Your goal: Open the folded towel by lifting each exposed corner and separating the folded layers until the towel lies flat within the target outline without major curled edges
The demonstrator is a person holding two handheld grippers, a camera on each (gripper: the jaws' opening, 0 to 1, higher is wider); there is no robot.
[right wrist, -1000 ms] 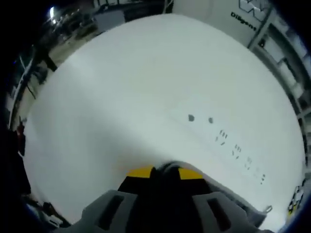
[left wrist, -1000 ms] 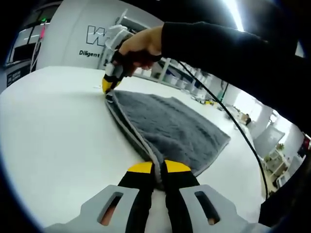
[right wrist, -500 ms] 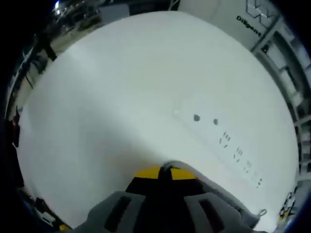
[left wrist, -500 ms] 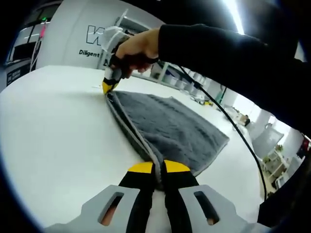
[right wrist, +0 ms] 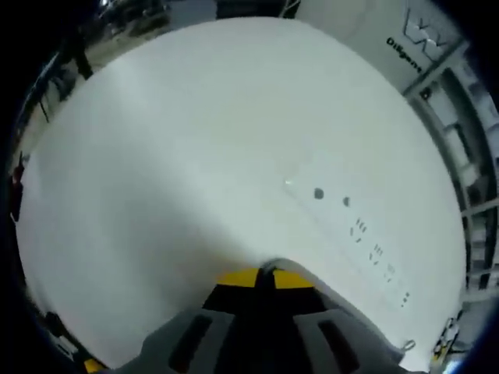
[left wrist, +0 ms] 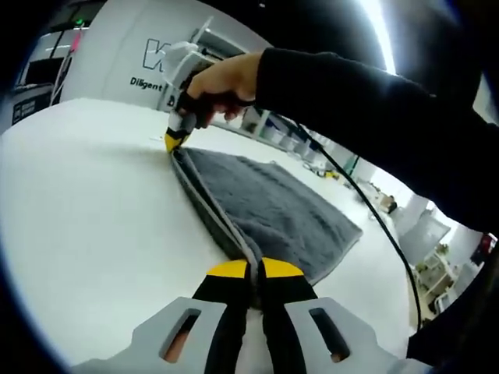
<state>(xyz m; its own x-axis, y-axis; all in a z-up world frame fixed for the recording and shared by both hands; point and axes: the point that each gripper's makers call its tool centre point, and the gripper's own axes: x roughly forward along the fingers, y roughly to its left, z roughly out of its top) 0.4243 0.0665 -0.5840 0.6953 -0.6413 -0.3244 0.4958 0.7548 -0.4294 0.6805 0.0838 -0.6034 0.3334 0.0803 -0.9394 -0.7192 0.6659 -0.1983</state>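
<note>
A grey towel [left wrist: 273, 210] with a pale hem lies folded on the white table [left wrist: 86, 210]. My left gripper [left wrist: 255, 269] is shut on the near corner of the towel's edge. In the left gripper view the right gripper [left wrist: 175, 139], held by a person's hand in a dark sleeve, pinches the far corner of the same edge just above the table. In the right gripper view my right gripper [right wrist: 266, 274] is shut with a thin strip of towel hem [right wrist: 269, 267] between its yellow tips, looking down on the bare table [right wrist: 195, 156].
Small dark marks [right wrist: 331, 199] and faint printed signs sit on the table surface. A white wall with lettering [left wrist: 152, 66] and shelving stand beyond the table's far edge. A black cable [left wrist: 366, 202] hangs from the person's arm over the towel.
Both grippers keep their hold on the towel's edge. The views have shifted slightly; the right gripper looks a little higher above the table.
</note>
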